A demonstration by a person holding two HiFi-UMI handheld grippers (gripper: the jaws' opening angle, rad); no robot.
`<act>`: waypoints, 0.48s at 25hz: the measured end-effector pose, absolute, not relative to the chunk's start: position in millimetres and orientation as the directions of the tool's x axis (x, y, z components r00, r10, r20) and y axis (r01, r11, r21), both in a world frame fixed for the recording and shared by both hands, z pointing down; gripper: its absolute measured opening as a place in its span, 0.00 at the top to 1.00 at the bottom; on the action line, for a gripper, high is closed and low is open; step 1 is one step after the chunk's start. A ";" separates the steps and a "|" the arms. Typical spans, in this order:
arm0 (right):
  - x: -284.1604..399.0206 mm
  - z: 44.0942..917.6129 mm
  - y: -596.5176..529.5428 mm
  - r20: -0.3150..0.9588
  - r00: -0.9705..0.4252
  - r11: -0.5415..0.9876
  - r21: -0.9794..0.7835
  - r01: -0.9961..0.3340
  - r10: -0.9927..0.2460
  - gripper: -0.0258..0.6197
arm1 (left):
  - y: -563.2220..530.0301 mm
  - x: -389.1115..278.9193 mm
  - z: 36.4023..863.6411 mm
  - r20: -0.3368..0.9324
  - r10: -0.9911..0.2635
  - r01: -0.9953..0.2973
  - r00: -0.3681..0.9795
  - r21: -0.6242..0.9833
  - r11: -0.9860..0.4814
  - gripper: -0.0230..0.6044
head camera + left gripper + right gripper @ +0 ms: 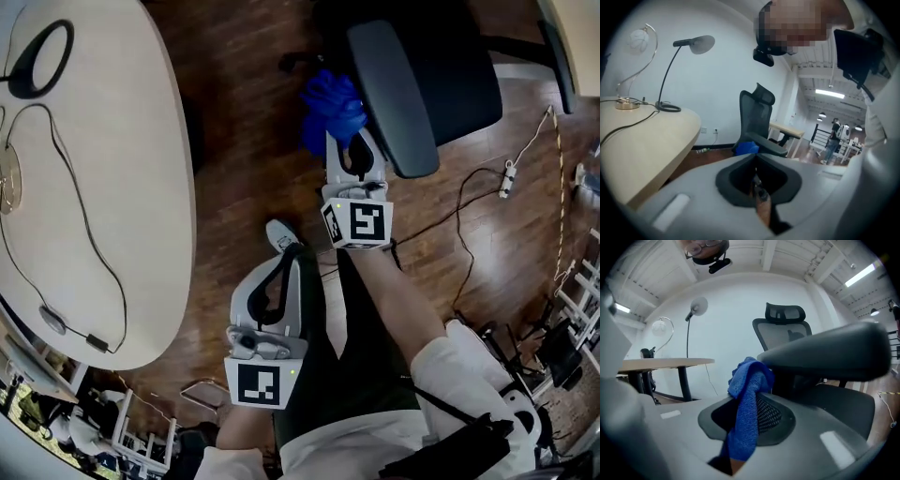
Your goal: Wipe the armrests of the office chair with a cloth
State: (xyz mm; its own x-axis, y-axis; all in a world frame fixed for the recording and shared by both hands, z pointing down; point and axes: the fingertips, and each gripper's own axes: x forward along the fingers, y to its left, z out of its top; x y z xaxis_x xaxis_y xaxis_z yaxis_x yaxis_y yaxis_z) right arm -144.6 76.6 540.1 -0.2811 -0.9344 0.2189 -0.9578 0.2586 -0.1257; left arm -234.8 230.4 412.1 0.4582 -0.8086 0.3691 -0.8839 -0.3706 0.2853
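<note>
A blue cloth (333,108) hangs bunched from my right gripper (349,141), whose jaws are shut on it. The cloth sits just left of the near end of the office chair's dark armrest (394,94); whether it touches I cannot tell. From the right gripper view, the cloth (747,399) drapes between the jaws and the armrest (829,352) runs just above and to the right. My left gripper (286,248) is held lower, over the person's leg, shut with nothing in it. In the left gripper view the chair (757,117) and cloth (747,148) lie ahead.
A pale rounded table (122,187) fills the left, carrying a lamp base ring (37,61) and cables. Loose cables (469,187) trail over the wooden floor right of the chair seat (450,75). A second desk (787,131) stands behind the chair, with a person (833,136) far off.
</note>
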 end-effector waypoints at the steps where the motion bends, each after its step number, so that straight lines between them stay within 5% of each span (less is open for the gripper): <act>1: -141.5 542.1 68.4 0.213 -0.270 0.249 -0.119 -0.961 -0.939 0.82 | 233.1 -238.0 413.8 0.372 -0.809 -0.885 0.454 0.291 -0.363 0.96; 5: -129.7 574.8 45.1 0.248 -0.228 0.207 -0.108 -0.972 -0.942 0.82 | 235.8 -250.5 420.2 0.374 -0.817 -0.893 0.439 0.287 -0.348 0.96; 12: -138.8 723.5 22.1 0.551 -0.249 0.236 -0.096 -0.967 -0.796 0.83 | 229.0 -265.6 430.6 0.388 -0.840 -0.917 0.379 0.278 -0.285 0.96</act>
State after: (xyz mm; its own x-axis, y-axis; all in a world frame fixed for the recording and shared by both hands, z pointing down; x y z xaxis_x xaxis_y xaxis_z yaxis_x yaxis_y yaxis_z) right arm -138.8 22.1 723.5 -0.2486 -0.7963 0.5514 -0.9671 0.2355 -0.0959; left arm -265.6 229.0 430.6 0.3790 -0.8401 0.3880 -0.9172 -0.2855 0.2779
